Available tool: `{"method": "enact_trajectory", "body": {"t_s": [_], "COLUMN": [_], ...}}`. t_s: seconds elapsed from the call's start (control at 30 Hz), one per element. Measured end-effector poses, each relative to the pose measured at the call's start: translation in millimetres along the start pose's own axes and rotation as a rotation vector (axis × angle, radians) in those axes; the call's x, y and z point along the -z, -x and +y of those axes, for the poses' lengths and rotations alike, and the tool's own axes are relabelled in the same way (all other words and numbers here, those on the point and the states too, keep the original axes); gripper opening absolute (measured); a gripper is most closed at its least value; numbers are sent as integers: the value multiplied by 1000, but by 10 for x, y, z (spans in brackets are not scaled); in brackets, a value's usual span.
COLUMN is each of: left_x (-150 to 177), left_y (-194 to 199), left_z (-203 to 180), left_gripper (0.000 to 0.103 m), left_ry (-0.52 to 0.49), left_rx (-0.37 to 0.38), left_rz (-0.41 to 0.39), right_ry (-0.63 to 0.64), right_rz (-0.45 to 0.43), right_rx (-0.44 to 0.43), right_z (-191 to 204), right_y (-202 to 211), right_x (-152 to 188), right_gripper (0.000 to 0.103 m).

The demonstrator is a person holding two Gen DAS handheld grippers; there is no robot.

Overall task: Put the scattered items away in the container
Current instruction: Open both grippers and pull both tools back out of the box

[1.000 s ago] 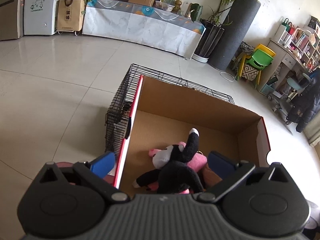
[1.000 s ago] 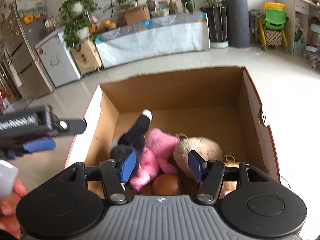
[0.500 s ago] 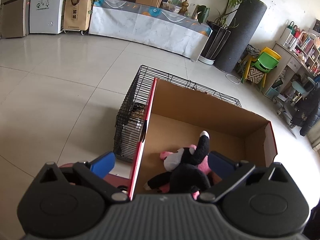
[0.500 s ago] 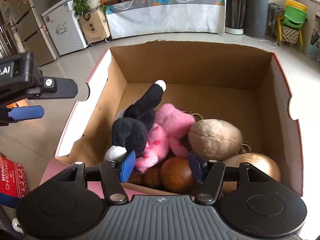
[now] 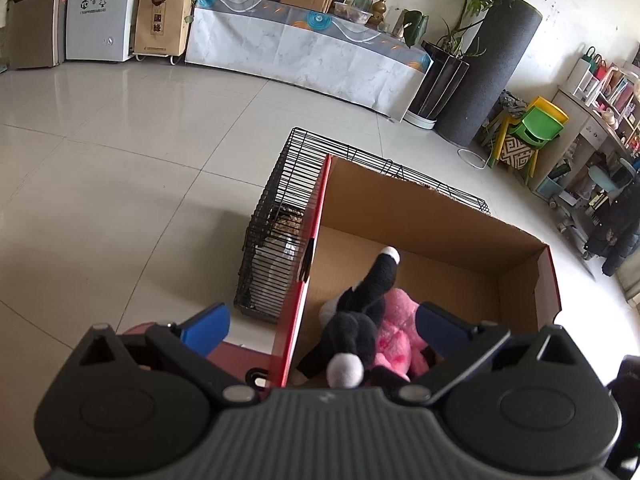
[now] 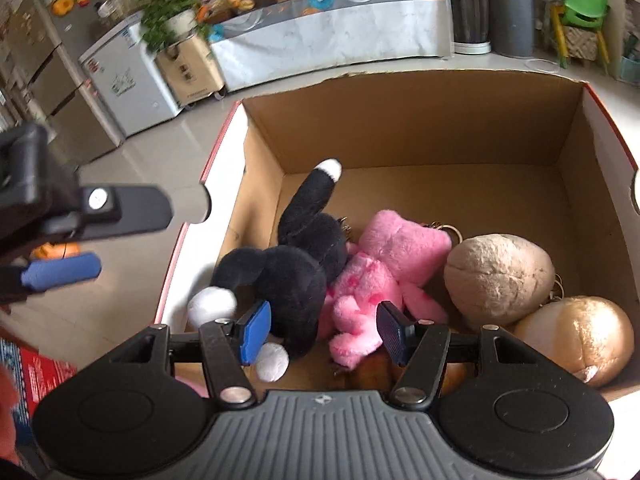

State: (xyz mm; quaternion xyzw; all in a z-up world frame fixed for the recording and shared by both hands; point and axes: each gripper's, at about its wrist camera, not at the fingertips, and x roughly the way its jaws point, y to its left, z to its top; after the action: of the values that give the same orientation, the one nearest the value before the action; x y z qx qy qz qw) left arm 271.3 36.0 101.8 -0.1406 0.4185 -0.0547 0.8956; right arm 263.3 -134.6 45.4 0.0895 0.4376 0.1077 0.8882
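Observation:
An open cardboard box (image 6: pixel 420 128) with red outer sides sits on the floor; it also shows in the left wrist view (image 5: pixel 420 216). Inside lie a black-and-white plush (image 6: pixel 296 256), a pink plush (image 6: pixel 380 264), a beige plush ball (image 6: pixel 500 276) and a golden plush ball (image 6: pixel 576 336). The black plush (image 5: pixel 360 312) and pink plush (image 5: pixel 396 332) show in the left wrist view too. My right gripper (image 6: pixel 320 332) is open and empty above the box's near edge. My left gripper (image 5: pixel 320 326) is open and empty, straddling the box's left wall; it shows in the right wrist view (image 6: pixel 80 240).
A black wire cage (image 5: pixel 280 232) stands against the box's left and far sides. A red printed item (image 6: pixel 36 364) lies on the floor at lower left. A cloth-covered counter (image 5: pixel 304 52), a white freezer (image 5: pixel 100 12), a dark pillar (image 5: pixel 492 68) and small chairs (image 5: pixel 536 128) line the walls.
Both grippers have pulled back and risen from the box, so more of its inside shows. Both stay open and empty. The toys have not moved.

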Motion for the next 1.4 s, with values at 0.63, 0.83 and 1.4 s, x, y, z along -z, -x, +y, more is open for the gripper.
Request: {"method": "enact_trajectory", "body": {"t_s": [0.63,0.83,1.4], "left_x": [69,124,363], "left_y": [-51,-20,265], "left_z": [-146,-257,-382], "left_gripper": [103,103,103], "left_ry": [-62,-92,-86], "left_rx": [-23,-43,-86], "left_rz": [51,59,99], "right_ry": [-102,-93,-91], "right_rz": [-4,4,43], "right_rx": [99,159,202], "right_z": [-303,-405,-398], "right_y": [282,482,979], "right_x": [-165,-221,26], "right_gripper": [72,73,73]}}
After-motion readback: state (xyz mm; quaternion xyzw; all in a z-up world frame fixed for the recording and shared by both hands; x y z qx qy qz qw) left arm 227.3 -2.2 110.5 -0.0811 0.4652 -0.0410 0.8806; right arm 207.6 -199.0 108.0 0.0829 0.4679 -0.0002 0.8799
